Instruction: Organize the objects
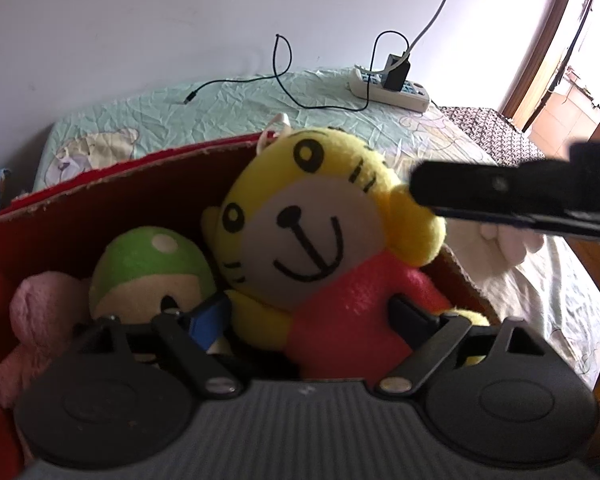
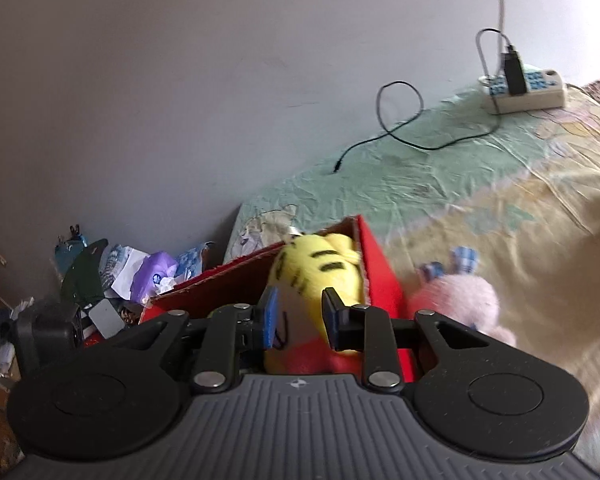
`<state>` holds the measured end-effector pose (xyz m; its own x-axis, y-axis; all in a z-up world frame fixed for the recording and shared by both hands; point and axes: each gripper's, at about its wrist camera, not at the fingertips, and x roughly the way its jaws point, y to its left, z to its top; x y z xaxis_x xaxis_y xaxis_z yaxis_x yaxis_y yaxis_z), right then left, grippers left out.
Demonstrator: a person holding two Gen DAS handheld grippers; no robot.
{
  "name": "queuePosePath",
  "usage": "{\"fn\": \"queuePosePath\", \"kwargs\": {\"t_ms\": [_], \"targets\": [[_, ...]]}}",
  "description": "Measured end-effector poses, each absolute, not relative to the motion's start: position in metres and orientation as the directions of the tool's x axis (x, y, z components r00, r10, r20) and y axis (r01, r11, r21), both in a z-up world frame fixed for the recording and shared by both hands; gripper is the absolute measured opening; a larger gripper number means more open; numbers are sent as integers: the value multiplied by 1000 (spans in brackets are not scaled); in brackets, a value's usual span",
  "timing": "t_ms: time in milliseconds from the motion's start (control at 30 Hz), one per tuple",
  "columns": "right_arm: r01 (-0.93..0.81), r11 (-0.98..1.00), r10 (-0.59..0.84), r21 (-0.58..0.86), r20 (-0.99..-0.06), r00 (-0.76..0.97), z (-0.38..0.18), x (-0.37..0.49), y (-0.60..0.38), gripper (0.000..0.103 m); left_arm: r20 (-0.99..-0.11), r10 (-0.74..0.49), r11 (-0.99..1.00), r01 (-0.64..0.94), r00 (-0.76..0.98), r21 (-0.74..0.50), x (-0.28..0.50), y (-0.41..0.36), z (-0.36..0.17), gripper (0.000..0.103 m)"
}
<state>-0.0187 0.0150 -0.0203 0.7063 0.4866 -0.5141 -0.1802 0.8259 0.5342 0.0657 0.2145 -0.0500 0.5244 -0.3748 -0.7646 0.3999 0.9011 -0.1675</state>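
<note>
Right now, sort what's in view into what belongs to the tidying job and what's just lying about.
Job:
yellow tiger plush, in the red box
green-capped plush
pink plush in the box
pink plush on the bed
left gripper
right gripper

Lying about:
power strip
black cable
clutter by the wall

Fuzzy plush tiger toy (image 1: 324,240) in a rough-edged cardboard box (image 1: 112,204); crinkled cloth bedsheet (image 1: 236,104)

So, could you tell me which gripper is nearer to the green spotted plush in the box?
Left. The left gripper straddles the tiger plush, one finger right in front of the green plush; the right gripper is at the tiger's far ear.
</note>
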Motion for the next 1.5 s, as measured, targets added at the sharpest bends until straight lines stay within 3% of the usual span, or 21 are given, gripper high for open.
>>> {"fn": "queuePosePath", "kwargs": {"t_ms": [167, 300, 500, 967, 1133, 1500], "targets": [[-200, 822, 514, 534, -543, 664, -31, -6, 27, 27, -766, -373, 903, 396, 524, -170, 66, 215, -51, 91], [-142, 810, 529, 569, -602, 598, -52, 4, 31, 9, -768, -368, 904, 395, 524, -163, 67, 213, -52, 92], [-135, 819, 510, 558, -600, 616, -55, 0, 28, 0, -771, -363, 905, 394, 524, -158, 67, 211, -54, 93], [-148, 811, 522, 566, -584, 622, -51, -7, 23, 0, -782, -328, 919, 371, 530, -134, 63, 211, -46, 93], [-184, 817, 522, 547, -565, 639, -44, -18, 24, 14, -787, -279, 931, 355, 549, -82, 52, 208, -36, 93], [-221, 759, 591, 613, -505, 630, -39, -37, 2, 15, -786, -151, 962, 274, 599, 24, 20, 202, -18, 92]]}}
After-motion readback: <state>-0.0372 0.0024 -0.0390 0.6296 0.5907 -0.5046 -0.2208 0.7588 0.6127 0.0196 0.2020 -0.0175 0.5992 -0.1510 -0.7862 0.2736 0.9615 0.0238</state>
